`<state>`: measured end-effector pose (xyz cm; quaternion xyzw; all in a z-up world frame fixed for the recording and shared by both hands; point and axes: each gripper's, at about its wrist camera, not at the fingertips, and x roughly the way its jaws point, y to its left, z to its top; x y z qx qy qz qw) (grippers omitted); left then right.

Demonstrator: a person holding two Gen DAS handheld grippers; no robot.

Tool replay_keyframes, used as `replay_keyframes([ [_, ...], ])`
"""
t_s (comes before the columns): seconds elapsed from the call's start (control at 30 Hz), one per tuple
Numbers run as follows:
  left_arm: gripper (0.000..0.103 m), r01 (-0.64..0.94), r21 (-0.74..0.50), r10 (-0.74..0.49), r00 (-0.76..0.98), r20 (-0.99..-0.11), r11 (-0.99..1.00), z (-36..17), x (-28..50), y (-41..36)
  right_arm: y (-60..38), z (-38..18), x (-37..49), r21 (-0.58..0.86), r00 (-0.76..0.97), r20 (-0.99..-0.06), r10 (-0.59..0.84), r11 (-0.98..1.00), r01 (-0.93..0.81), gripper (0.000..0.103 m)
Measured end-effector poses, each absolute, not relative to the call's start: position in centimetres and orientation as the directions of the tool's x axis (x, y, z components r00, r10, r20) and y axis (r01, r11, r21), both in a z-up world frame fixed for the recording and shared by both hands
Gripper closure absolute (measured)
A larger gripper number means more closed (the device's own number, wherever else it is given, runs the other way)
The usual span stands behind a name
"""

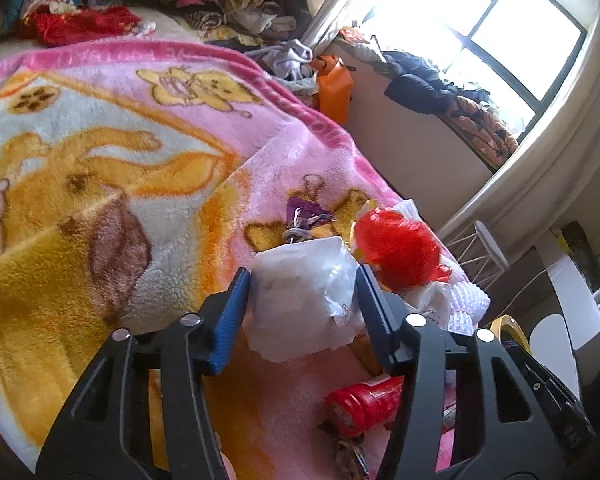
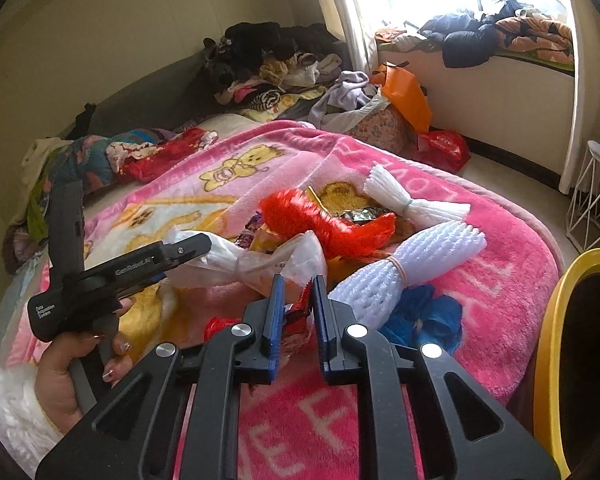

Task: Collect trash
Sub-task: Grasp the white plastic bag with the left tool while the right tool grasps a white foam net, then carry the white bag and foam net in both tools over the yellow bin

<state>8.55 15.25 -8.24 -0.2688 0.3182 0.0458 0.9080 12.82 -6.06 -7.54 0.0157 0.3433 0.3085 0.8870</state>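
Note:
A crumpled white plastic bag (image 1: 304,304) sits between the blue pads of my left gripper (image 1: 302,276), which press on both of its sides just above the pink blanket (image 1: 148,128). In the right wrist view the left gripper (image 2: 198,248), held by a hand (image 2: 60,376), grips that bag (image 2: 256,260) from the left. My right gripper (image 2: 298,282) is shut on a red snack wrapper (image 2: 296,322) near the blanket's front edge. The wrapper (image 1: 360,404) also shows low in the left wrist view. A red tassel (image 2: 320,220) and foil scraps (image 2: 360,214) lie behind.
Two white yarn bundles (image 2: 404,268) and a blue cloth (image 2: 424,320) lie right of the wrapper. A yellow-rimmed bin (image 2: 548,340) stands at the right edge, with a white wire stool (image 2: 596,200) beyond it. Piled clothes (image 2: 268,68) and an orange bag (image 2: 404,92) are at the back.

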Motion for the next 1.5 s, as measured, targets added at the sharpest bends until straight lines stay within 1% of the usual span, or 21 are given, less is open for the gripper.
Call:
replay_keyframes([
  [0.03, 0.062, -0.240, -0.450, -0.087, 0.801, -0.593, 0.860, -7.7, 8.2, 14.9, -6.2, -7.4, 12.7, 0.244, 0.574, -0.596, 0.561, 0.808, -0.536, 0.090],
  [0.1, 0.063, -0.225, -0.433, -0.078, 0.811, -0.579, 0.873, -6.9, 7.8, 14.3, -6.6, -7.1, 12.4, 0.257, 0.574, -0.590, 0.568, 0.806, -0.533, 0.090],
  [0.43, 0.065, -0.180, -0.366, -0.036, 0.858, -0.512, 0.913, -2.1, 6.7, 12.4, -9.4, -5.1, 11.1, 0.292, 0.613, -0.538, 0.578, 0.810, -0.508, 0.093],
  [0.67, 0.065, -0.138, -0.352, -0.050, 0.877, -0.478, 0.926, 0.3, 6.6, 10.5, -12.4, -3.1, 10.8, 0.309, 0.673, -0.486, 0.558, 0.830, -0.465, 0.093],
  [1.0, 0.065, -0.051, -0.315, -0.106, 0.881, -0.462, 0.948, 1.5, 7.8, 5.7, -17.5, -1.4, 10.9, 0.309, 0.764, -0.445, 0.468, 0.880, -0.360, 0.093],
  [1.33, 0.065, 0.032, -0.278, -0.166, 0.865, -0.474, 0.960, 1.3, 9.0, 1.2, -23.4, -1.1, 10.9, 0.334, 0.827, -0.431, 0.361, 0.915, -0.226, 0.093],
  [1.5, 0.065, 0.066, -0.256, -0.186, 0.856, -0.483, 0.964, 1.1, 9.6, -1.0, -26.2, -1.1, 10.7, 0.325, 0.858, -0.424, 0.291, 0.933, -0.156, 0.093],
])
